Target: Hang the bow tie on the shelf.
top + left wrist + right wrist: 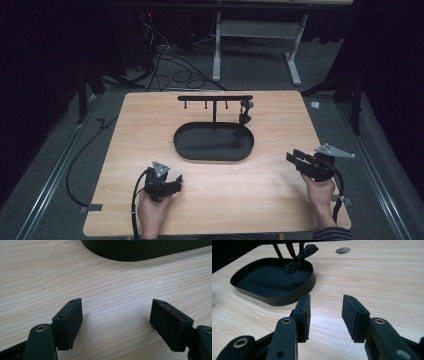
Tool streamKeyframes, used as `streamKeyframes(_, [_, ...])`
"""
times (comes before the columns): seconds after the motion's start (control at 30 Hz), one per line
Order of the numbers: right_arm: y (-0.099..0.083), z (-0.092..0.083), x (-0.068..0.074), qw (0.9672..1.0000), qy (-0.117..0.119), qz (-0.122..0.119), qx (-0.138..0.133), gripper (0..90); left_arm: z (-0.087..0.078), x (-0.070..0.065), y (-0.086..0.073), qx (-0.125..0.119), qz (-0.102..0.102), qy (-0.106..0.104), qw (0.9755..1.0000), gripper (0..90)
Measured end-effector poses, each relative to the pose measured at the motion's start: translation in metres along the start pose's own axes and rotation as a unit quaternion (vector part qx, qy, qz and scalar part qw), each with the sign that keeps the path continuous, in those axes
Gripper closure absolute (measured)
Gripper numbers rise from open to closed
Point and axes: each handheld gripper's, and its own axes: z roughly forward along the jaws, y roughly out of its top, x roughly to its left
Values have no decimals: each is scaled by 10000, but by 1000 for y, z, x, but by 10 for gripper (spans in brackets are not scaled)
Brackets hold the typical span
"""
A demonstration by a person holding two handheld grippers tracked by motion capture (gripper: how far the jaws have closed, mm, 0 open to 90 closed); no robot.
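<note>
A black oval tray (213, 141) with an upright T-shaped hanger stand (215, 98) sits in the middle of the wooden table. A black bow-shaped piece (244, 118) hangs from the right end of the stand's bar; it also shows in the right gripper view (299, 257), dangling over the tray (274, 298). My left gripper (177, 181) rests low near the front left of the table, open and holding nothing, jaws wide apart (116, 322), with the tray's wall (140, 253) ahead of it. My right gripper (295, 159) is at the front right, open and holding nothing (325, 315), aimed toward the tray.
Bare wood lies between the grippers and the tray. A round hole (342, 250) is cut in the tabletop beyond the tray. Cables (170, 70) and a white desk frame (257, 45) stand on the floor behind the table. A black cable (80, 160) runs off the left edge.
</note>
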Motion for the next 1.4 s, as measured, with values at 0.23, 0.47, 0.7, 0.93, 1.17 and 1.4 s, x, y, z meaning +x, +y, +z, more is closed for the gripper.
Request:
streamKeyframes(0.23, [-3, 8, 2, 10000, -11, -50, 76, 604, 0, 0, 0, 0, 0, -1, 10000, 267])
streamKeyframes(0.47, [-6, 16, 4, 9998, -27, -79, 184, 604, 0, 0, 0, 0, 0, -1, 10000, 268])
streamKeyframes(0.7, [-9, 21, 4, 9996, -38, -75, 266, 604, 0, 0, 0, 1, 0, -1, 10000, 268])
streamKeyframes(0.93, [-11, 27, 7, 9992, -51, -137, 360, 604, 0, 0, 0, 1, 1, 0, 10000, 267])
streamKeyframes(1.17, [-13, 34, 10, 9986, -90, -241, 467, 601, 0, 0, 0, 1, 0, -1, 10000, 267])
streamKeyframes(1.4, [-16, 42, 14, 9971, -200, -451, 578, 583, 0, 0, 0, 2, 1, -1, 10000, 267])
